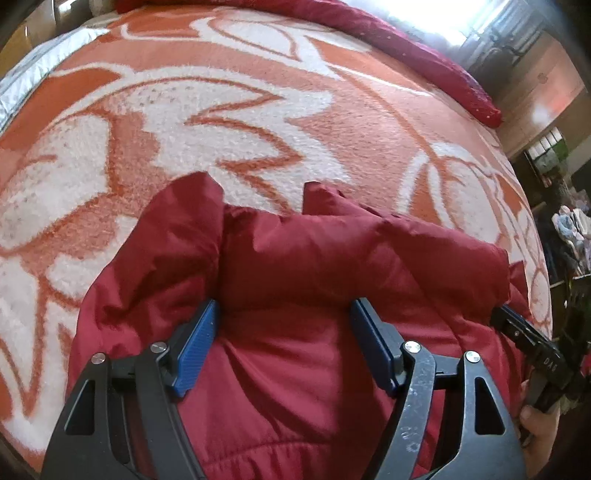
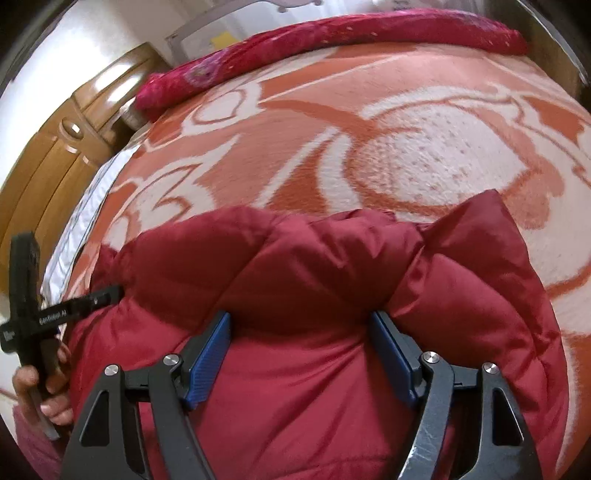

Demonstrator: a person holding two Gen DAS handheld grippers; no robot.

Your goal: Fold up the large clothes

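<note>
Left wrist view: an orange-and-white patterned blanket (image 1: 229, 122) covers the bed. On its near part lies a red puffy jacket (image 1: 295, 266), its near end cut off by the frame. The left gripper (image 1: 282, 332) stands wide, blue pads pressing a thick fold of it.

Right wrist view: wooden cabinets (image 2: 55, 158) stand left. The right gripper (image 2: 301, 343) likewise clamps a bulging fold; the far pad faces are hidden by fabric.

I see: bed under orange-and-white floral blanket (image 2: 406, 155) | wooden wardrobe (image 2: 55, 158) beside it | bright window (image 1: 443, 14) glare beyond
</note>
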